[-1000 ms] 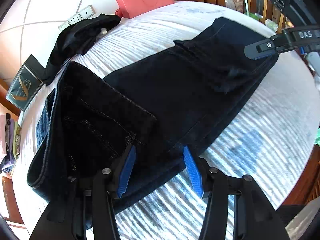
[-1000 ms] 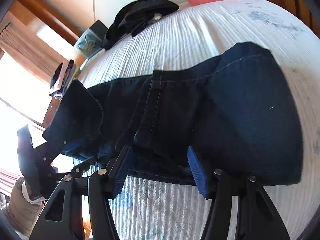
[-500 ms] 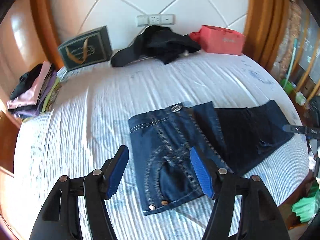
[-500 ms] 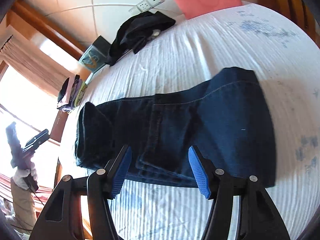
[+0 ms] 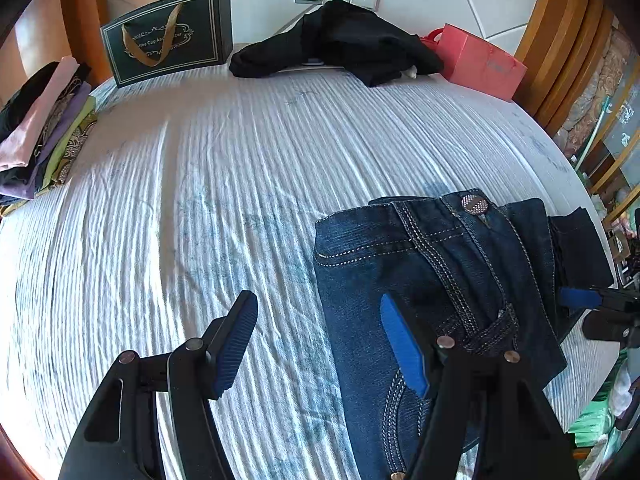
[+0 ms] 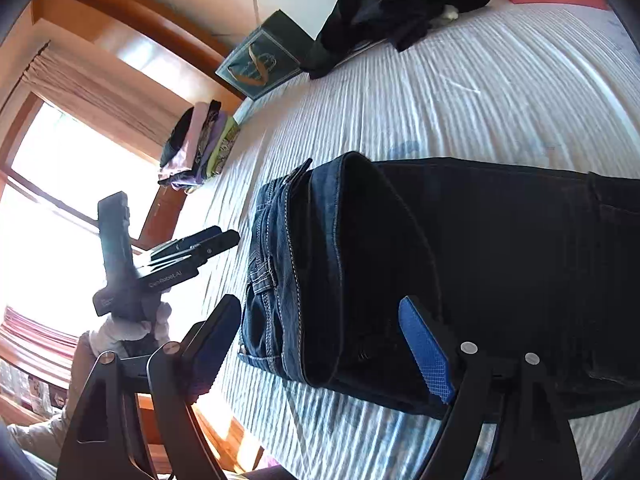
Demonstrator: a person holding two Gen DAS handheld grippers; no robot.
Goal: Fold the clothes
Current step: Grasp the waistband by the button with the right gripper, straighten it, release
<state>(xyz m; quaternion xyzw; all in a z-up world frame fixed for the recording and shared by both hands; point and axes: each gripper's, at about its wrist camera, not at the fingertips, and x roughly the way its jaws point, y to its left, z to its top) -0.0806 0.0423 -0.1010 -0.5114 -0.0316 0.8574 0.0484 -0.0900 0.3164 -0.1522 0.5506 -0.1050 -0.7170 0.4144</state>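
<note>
While the folded jeans (image 6: 460, 272) fill the lower right of the right wrist view, long axis running off the right edge, the right gripper (image 6: 320, 344) hangs over their near-left fold, empty, jaws opening wide. The left gripper (image 5: 316, 344), wide and empty, sits left of the waistband, farther off.

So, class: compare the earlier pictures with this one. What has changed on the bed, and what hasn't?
The jeans now lie folded shorter, waistband on top. The left gripper has let go and drawn back, open over the bedsheet. The right gripper is opening, nothing pinched between its pads. The black garment, both gift bags and the folded stack stayed put.
</note>
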